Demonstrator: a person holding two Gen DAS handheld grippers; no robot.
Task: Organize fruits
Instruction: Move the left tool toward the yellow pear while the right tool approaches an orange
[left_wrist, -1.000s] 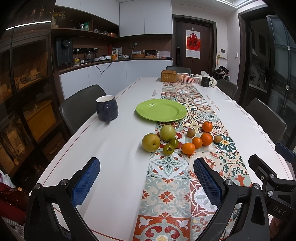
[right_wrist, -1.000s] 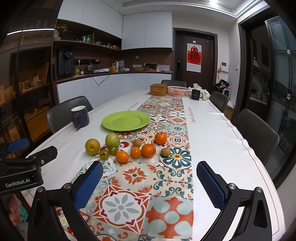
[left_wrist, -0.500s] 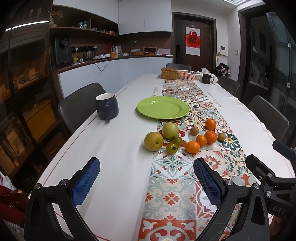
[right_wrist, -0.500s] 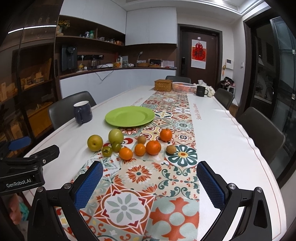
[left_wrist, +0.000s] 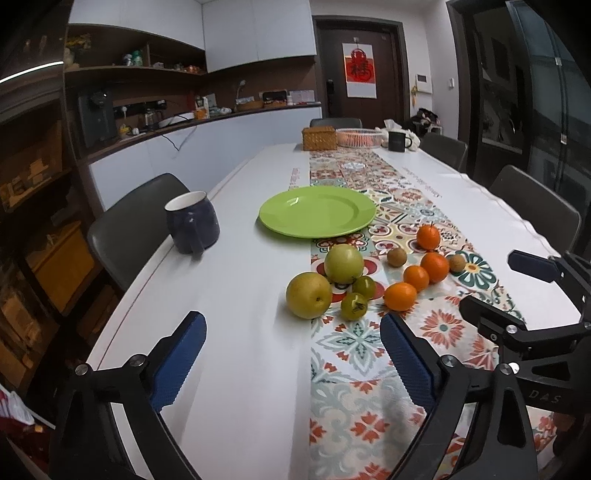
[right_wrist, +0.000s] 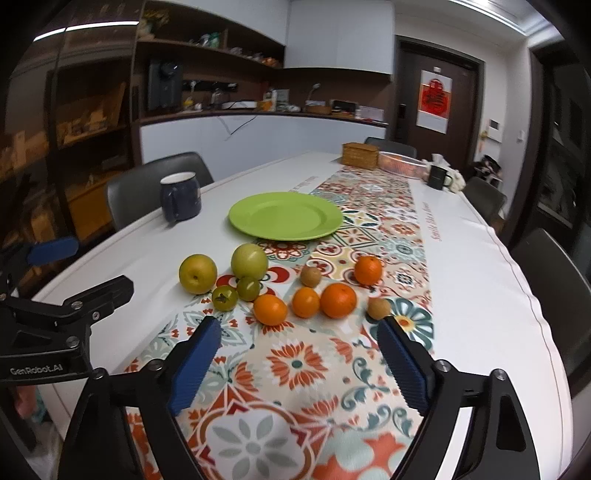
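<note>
A loose group of fruit lies on the patterned runner: a yellow pear, a green apple, two small green persimmons, several oranges and two brown kiwis. An empty green plate sits just beyond them. My left gripper is open and empty, short of the pear. My right gripper is open and empty, short of the oranges.
A dark blue mug stands left of the plate. A wicker box, a pink basket and a black mug stand at the table's far end. Grey chairs line both sides.
Both grippers have moved forward toward the fruit, which now looks larger and closer. The right view has swung slightly left. Both stay open; no fruit has moved.
</note>
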